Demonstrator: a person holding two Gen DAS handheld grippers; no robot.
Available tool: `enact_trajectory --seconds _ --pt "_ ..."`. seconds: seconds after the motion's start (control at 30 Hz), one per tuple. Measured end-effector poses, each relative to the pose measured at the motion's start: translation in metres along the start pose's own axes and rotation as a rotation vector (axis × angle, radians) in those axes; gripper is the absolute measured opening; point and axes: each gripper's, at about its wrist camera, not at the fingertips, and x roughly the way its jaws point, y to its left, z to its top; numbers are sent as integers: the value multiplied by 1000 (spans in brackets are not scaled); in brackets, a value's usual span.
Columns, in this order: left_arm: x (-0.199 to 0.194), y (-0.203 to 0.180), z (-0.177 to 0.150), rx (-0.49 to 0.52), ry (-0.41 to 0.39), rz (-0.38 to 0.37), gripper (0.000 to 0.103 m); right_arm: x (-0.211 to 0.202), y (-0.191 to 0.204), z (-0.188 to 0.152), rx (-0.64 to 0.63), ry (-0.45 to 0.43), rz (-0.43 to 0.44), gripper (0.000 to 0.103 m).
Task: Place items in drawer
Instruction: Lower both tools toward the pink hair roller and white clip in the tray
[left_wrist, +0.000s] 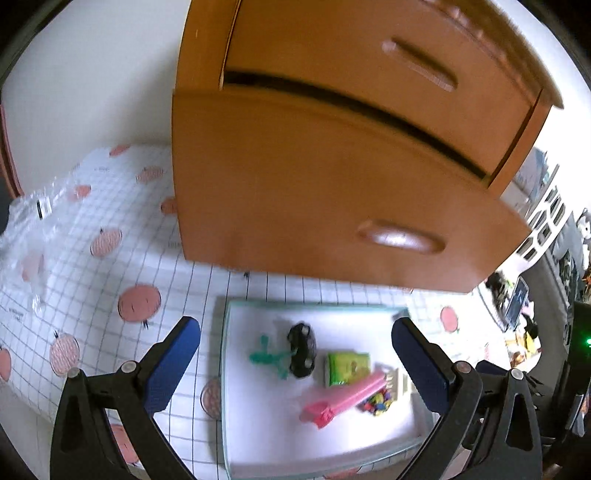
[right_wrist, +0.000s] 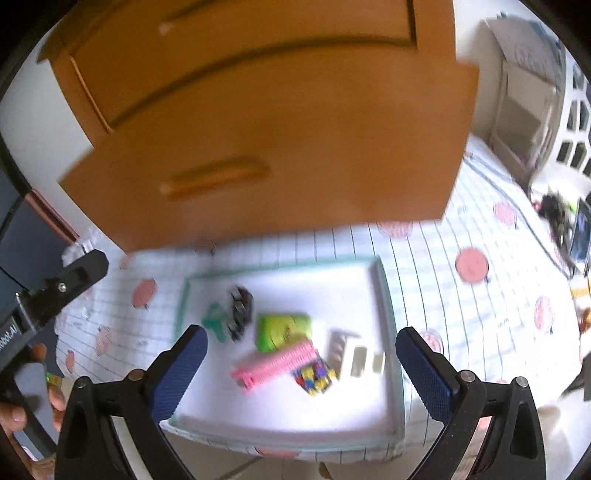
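Items (right_wrist: 280, 354) lie in the tray (right_wrist: 388, 295), ahead between both grippers' spread, empty fingers (right_wrist: 184, 369).

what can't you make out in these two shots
- Drawer interior: both views, hidden behind its wooden front.
- Black item in the tray: both views, motion blur hides what it is.
- Multicoloured item: left view, partly under the pink comb.
- Clutter at far right: too small.
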Motion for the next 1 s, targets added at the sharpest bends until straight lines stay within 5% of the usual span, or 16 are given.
enact_trajectory --seconds 0.57,1.0 --pt "67 10 -55 33 236 51 103 66 -24 -32 66 206 -43 103" --pt "88 5 -76 56 299 42 103 91 -49 -34 198 256 -16 103"
